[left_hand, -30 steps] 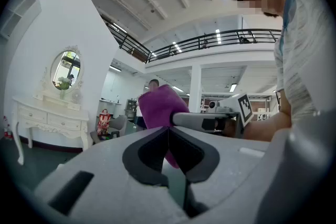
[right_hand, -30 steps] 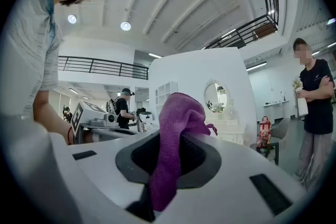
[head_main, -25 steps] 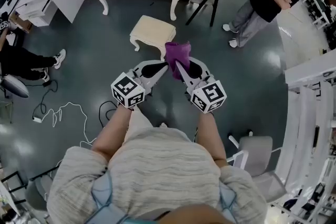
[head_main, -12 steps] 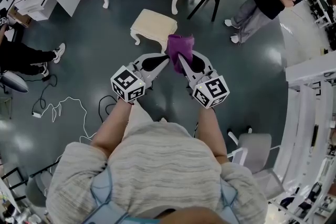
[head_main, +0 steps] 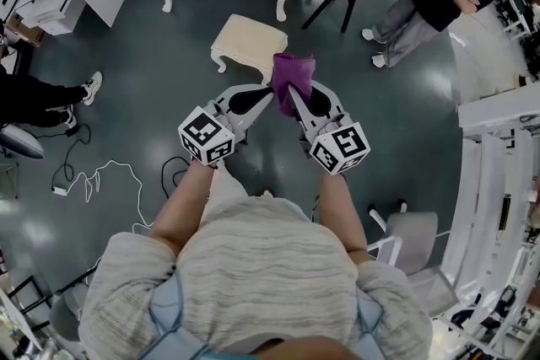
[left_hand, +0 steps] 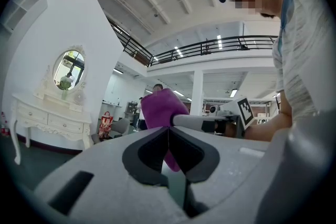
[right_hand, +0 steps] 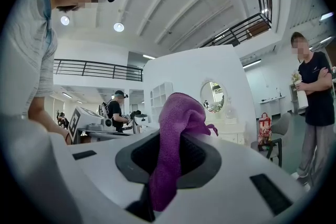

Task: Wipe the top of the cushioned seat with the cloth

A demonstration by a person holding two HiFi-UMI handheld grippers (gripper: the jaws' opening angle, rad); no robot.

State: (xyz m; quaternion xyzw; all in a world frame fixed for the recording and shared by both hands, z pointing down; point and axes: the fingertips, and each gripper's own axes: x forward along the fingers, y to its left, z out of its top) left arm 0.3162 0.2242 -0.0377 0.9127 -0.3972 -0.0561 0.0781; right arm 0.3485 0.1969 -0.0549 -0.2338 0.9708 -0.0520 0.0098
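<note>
Approach to the seat. The right gripper (head_main: pixel 292 94) pinched the purple cloth (head_main: pixel 293 72) between its jaws, with the cloth bunched above the tips and a tail hanging below. The left gripper (head_main: pixel 267 97) was empty, its jaws pressed together just beside the right one. Over the last second both grippers had been carried forward. The cushioned seat (head_main: pixel 247 38) lay ahead of the tips, slightly to their left and below, untouched. Wiping had apparently not begun; lowering the cloth remained.

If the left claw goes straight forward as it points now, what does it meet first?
Probably the purple cloth held in the right claw, just ahead of the left claw; depth is unclear.
</note>
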